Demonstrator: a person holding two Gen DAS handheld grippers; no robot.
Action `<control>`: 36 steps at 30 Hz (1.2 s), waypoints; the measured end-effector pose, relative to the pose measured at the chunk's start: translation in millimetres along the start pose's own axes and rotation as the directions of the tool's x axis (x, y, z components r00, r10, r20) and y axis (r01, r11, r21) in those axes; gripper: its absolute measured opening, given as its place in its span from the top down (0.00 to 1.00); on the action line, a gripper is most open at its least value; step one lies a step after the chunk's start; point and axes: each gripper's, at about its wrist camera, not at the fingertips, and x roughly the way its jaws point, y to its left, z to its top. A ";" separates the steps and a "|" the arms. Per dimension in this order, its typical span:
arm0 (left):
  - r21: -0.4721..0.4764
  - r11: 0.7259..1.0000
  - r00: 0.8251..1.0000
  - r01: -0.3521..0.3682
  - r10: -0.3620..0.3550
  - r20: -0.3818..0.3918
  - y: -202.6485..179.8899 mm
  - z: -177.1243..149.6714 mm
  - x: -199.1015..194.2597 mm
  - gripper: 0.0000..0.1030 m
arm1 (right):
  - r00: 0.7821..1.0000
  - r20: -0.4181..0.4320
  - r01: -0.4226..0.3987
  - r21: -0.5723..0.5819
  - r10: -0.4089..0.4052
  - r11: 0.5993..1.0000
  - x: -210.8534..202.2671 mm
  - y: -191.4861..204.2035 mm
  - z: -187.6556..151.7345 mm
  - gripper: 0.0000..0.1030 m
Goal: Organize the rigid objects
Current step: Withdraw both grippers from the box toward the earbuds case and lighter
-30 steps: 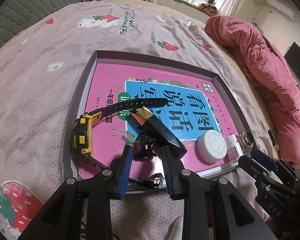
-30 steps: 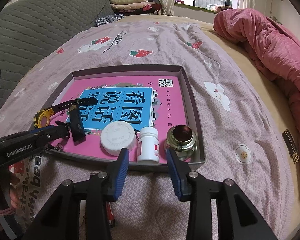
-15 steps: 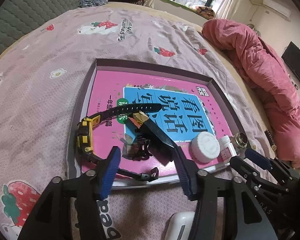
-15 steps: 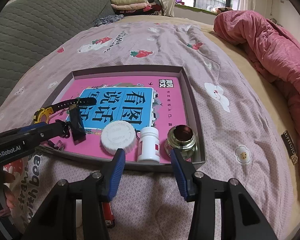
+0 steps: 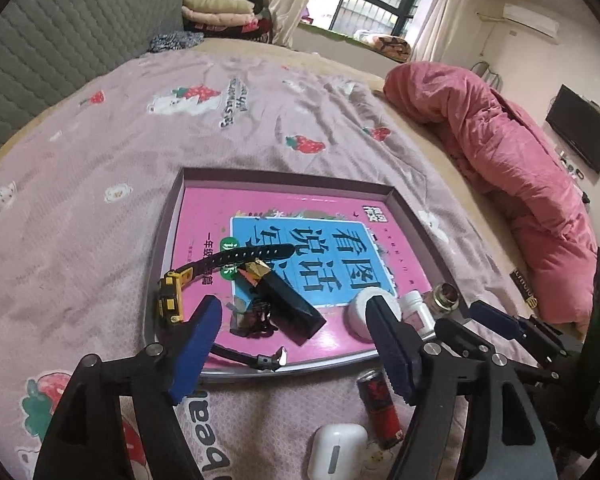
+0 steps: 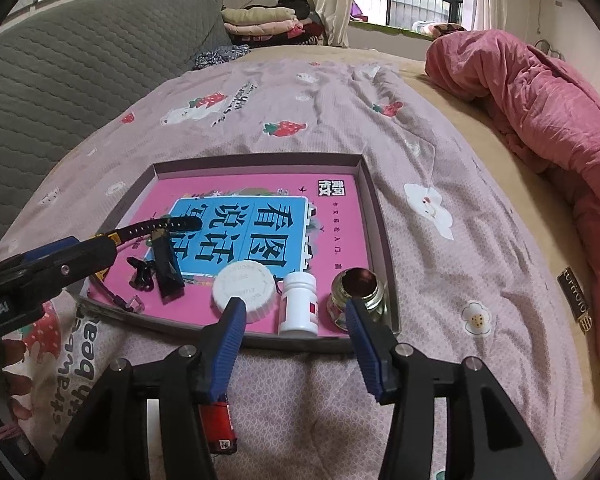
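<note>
A shallow tray (image 5: 284,178) (image 6: 256,160) on the bed holds a pink book. On the book lie a yellow-black watch (image 5: 170,296) (image 6: 160,226), a black bar with a gold end (image 5: 288,300) (image 6: 168,268), a black clip (image 5: 256,318) (image 6: 142,274), a white round lid (image 5: 358,312) (image 6: 246,284), a white bottle (image 5: 416,310) (image 6: 298,304) and a glass jar (image 5: 444,298) (image 6: 358,284). My left gripper (image 5: 292,312) hovers above the bar and clip, jaws opening, touching nothing. My right gripper (image 6: 294,308) hangs before the white bottle, jaws opening, pads off it.
A red lighter (image 5: 378,404) (image 6: 218,424) and a white earbud case (image 5: 336,452) lie on the bedspread just in front of the tray. A pink quilt (image 5: 520,168) is heaped along the right, and a grey padded headboard (image 6: 60,64) stands at the left.
My left jaws have spread wide and drawn back and up from the black clip and bar, which stay in the tray. The right jaws have widened a little without moving off.
</note>
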 end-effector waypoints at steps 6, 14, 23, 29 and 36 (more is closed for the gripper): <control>0.007 1.000 1.000 -0.012 0.012 0.018 -3.9 -3.5 -11.4 0.26 | 1.000 0.006 0.005 -0.003 -0.005 1.000 -5.8 -1.4 -0.4 0.49; -0.036 0.998 0.998 -0.042 0.043 0.049 3.2 -9.3 -26.7 0.26 | 0.999 0.033 0.004 0.006 -0.005 1.000 -17.7 -4.6 -1.5 0.42; -0.020 0.998 0.995 -0.064 0.065 0.074 2.1 -16.0 -43.4 0.26 | 0.998 0.053 -0.018 0.002 0.017 1.000 -29.7 -3.3 -6.3 0.42; 0.006 0.996 0.994 -0.088 0.088 0.071 -1.8 -21.1 -52.8 0.26 | 0.996 0.083 -0.039 0.006 0.039 0.999 -40.7 -3.3 -10.6 0.36; 0.017 0.993 0.992 -0.117 0.116 0.054 -4.7 -28.2 -57.0 0.26 | 0.995 0.091 -0.048 -0.010 0.049 0.999 -48.3 -0.2 -17.0 0.35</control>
